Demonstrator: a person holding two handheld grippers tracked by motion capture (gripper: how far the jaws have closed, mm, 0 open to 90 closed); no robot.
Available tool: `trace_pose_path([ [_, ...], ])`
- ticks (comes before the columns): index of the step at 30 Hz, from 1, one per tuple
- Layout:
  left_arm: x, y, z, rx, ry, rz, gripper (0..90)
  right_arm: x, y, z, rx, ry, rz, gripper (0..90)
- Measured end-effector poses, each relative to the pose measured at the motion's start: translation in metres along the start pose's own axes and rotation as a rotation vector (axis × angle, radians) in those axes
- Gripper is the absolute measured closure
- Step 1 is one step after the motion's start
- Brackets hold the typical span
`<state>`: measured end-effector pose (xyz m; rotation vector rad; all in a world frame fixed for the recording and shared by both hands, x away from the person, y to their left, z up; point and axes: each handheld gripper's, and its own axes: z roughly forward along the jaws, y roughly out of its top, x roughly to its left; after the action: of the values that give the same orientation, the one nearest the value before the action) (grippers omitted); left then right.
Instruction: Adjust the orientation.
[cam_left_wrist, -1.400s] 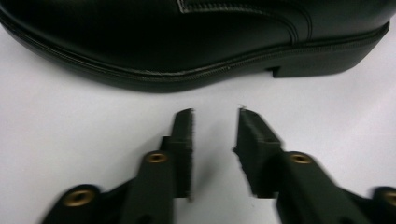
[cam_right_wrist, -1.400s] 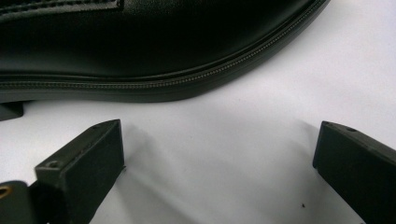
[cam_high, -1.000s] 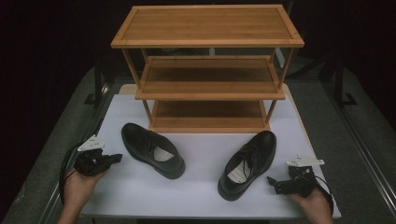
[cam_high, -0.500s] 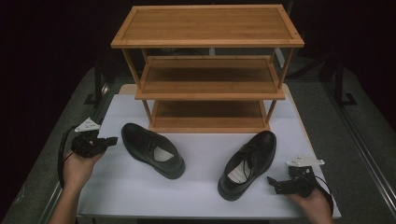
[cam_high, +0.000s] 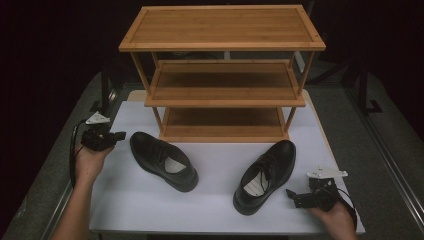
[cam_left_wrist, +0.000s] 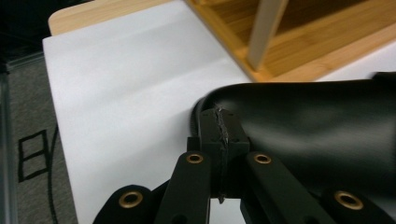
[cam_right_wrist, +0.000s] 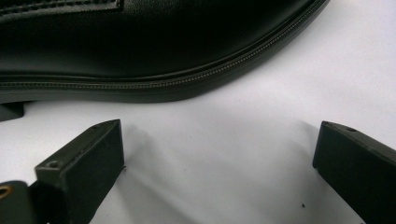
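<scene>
No legible text, labels or numbers.

White table (cam_high: 215, 210); grey carpet floor (cam_high: 45, 200); dark surroundings; three-tier wooden rack (cam_high: 222, 45).

On the bench (cam_high: 210, 210), bare white surface lies open between the left shoe (cam_high: 162, 160) and the right shoe (cam_high: 265, 175), and along the near edge in front of both. The wooden rack (cam_high: 222, 75) blocks the far side, its posts and three shelves leaving only low slots between them. The left shoe's heel stands just beside the left gripper (cam_high: 117, 136), and the right shoe's side stands near the right gripper (cam_high: 291, 196).
</scene>
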<state>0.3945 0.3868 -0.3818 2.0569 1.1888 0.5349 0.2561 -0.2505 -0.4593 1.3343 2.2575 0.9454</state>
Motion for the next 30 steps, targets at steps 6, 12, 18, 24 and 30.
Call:
trace_pose_path([
  [6, 0.012, -0.001, 0.021, 0.016, 0.027, -0.019, 90.0, 0.000, 0.000, 0.000, 0.000, 0.000, 0.000, 1.6],
  [12, 0.015, -0.001, 0.036, 0.051, 0.052, 0.001, 90.0, 0.000, 0.000, 0.000, 0.000, 0.000, 0.000, 1.6],
  [18, 0.016, -0.007, 0.054, 0.093, 0.049, 0.001, 90.0, 0.000, 0.000, 0.000, 0.000, 0.002, 0.004, 1.6],
  [24, 0.017, -0.008, 0.055, 0.089, 0.028, -0.010, 90.0, -0.001, 0.000, 0.000, -0.001, 0.004, 0.006, 1.6],
  [30, 0.013, -0.007, 0.054, 0.089, 0.025, 0.004, 90.0, 0.000, 0.000, 0.000, 0.000, 0.002, 0.004, 1.6],
])
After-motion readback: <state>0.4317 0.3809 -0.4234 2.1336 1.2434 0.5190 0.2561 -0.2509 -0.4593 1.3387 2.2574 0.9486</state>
